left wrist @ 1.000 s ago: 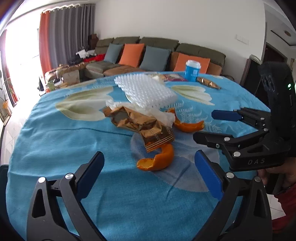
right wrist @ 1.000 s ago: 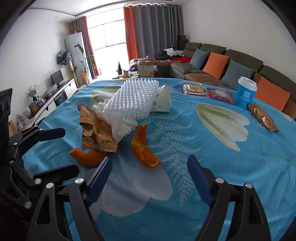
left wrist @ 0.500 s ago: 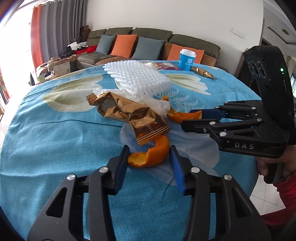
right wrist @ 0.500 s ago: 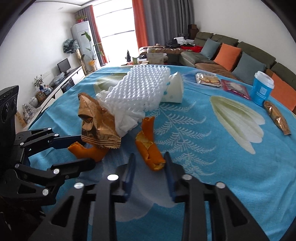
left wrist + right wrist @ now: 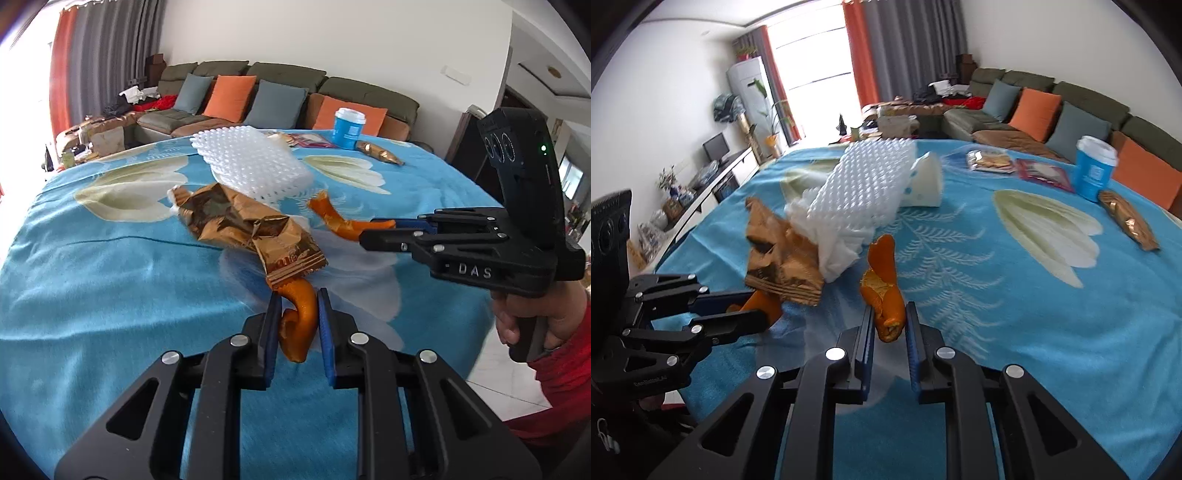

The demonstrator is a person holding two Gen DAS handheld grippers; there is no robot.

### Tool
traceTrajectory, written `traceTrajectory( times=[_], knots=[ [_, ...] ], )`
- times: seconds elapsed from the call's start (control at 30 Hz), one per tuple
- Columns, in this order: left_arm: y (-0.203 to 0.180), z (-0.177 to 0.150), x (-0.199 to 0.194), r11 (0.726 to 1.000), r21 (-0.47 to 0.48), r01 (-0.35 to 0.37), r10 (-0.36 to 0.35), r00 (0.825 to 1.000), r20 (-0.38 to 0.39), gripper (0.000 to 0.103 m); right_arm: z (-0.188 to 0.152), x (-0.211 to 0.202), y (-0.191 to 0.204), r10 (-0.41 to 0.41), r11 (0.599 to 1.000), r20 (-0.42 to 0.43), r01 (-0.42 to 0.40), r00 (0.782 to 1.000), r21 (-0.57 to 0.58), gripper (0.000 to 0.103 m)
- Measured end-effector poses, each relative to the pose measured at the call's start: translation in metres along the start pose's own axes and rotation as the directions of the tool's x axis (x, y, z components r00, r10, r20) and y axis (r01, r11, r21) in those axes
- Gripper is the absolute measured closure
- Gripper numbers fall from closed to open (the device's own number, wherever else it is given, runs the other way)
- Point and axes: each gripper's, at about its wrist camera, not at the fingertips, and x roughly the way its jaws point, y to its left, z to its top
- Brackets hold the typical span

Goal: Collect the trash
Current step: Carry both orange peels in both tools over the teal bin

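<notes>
Curled, seemingly leathery orange peel (image 5: 300, 325)

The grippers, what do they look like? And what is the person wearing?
Both the left gripper and the right gripper are black frames with triangular cut-outs, silver round screws and blue ribbed pads on their fingers. The right gripper has white letters "DAS" on its side and a tall black box with a small green light. The person wears a red sleeve.

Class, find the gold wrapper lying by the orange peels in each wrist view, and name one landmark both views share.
Left wrist: gold wrapper sits centre, just beyond the left gripper.
Right wrist: gold wrapper sits left of centre, beside the white foam sheet.
Shared landmark: the blue cup.
</notes>
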Motion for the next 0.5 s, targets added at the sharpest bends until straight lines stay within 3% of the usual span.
traceTrajectory(
  times=[0.3,0.5],
  knots=[
    [-0.002,0.002,-0.030,0.985,-0.071,0.157,-0.154,0.987,0.046,0.084,0.000,-0.025,-0.009,-0.039,0.999,0.056,0.037,0.998,0.036,0.089],
    [0.003,0.004,-0.051,0.991,-0.074,0.113,-0.105,0.989,0.102,0.084,0.005,-0.036,-0.001,-0.028,0.999,0.093,0.026,0.995,0.021,0.089]
  ],
)
